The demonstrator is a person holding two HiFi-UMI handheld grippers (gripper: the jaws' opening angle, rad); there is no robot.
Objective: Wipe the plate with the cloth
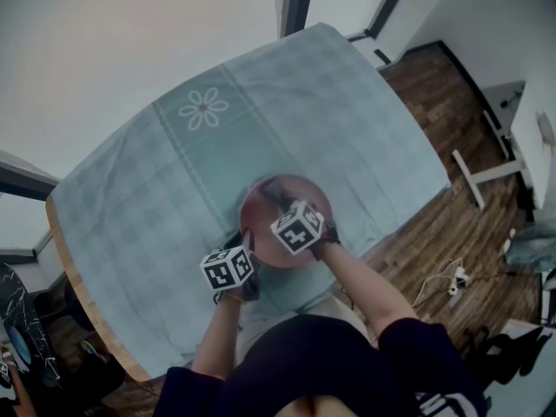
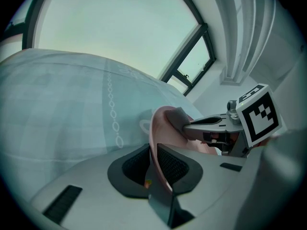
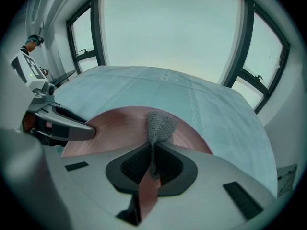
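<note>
A round pink plate (image 1: 300, 200) lies near the front edge of the table. My left gripper (image 1: 248, 245) is shut on the plate's near-left rim; in the left gripper view the rim (image 2: 157, 128) runs edge-on between the pads (image 2: 170, 163). My right gripper (image 1: 280, 200) reaches over the plate, shut on a grey cloth (image 3: 160, 124). The cloth's free end bunches up on the plate's surface (image 3: 115, 128), toward its far side. Each gripper appears in the other's view: the right gripper (image 2: 188, 126) holding the cloth (image 2: 178, 117), and the left gripper (image 3: 88, 128) at the rim.
A teal checked tablecloth (image 1: 174, 181) with a flower motif (image 1: 203, 109) covers the table; its wooden edge (image 1: 78, 276) shows at the left. Windows stand behind the table. On the wooden floor at the right lie a power strip (image 1: 457, 278) and white furniture legs (image 1: 473, 181).
</note>
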